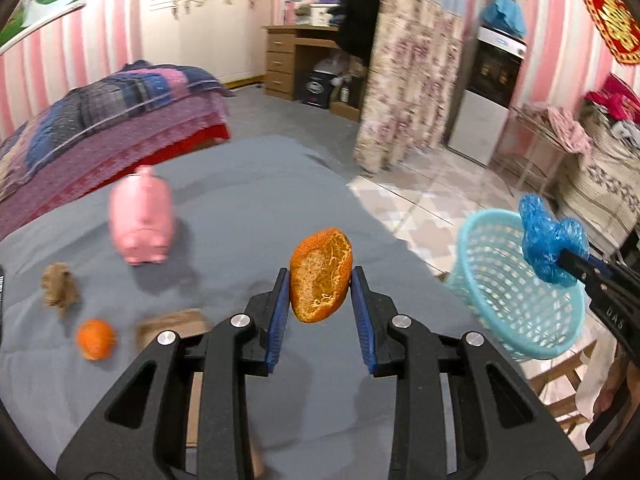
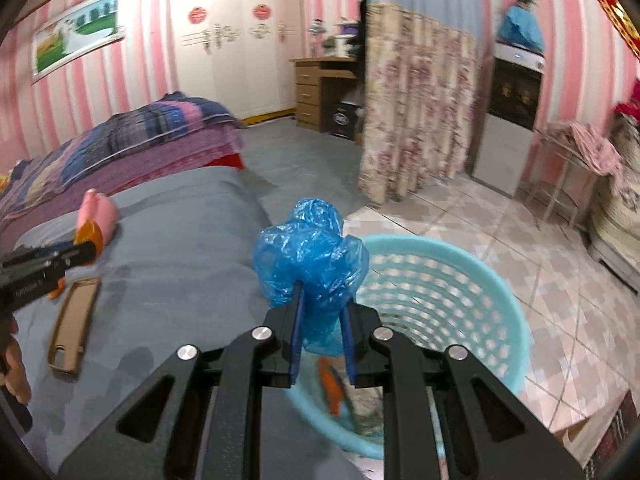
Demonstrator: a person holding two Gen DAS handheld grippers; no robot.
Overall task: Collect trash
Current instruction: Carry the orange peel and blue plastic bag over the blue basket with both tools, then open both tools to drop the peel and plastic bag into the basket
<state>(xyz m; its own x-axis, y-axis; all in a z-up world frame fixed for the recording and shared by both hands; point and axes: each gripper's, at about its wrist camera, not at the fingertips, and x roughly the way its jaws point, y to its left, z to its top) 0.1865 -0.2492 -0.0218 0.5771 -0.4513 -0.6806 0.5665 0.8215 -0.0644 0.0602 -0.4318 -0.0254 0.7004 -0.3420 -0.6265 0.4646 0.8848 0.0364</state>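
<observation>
My left gripper (image 1: 320, 276) is shut on a piece of orange peel (image 1: 321, 274) and holds it above the grey bed cover (image 1: 248, 208). My right gripper (image 2: 322, 298) is shut on a crumpled blue plastic bag (image 2: 310, 250) and holds it over the near rim of the light-blue mesh basket (image 2: 492, 280). The bag (image 1: 550, 240) and basket (image 1: 516, 304) also show at the right of the left wrist view. Some trash, with an orange scrap (image 2: 332, 390), lies in the basket. A whole orange peel ball (image 1: 96, 338) and a brown crumpled wad (image 1: 60, 286) lie on the bed.
A pink piggy bank (image 1: 142, 222) stands on the bed. A tan phone case (image 2: 74, 326) lies flat near the left gripper. The basket stands on the tiled floor (image 2: 560, 280) beside the bed. A floral curtain (image 2: 412, 112), a desk and a stove stand further back.
</observation>
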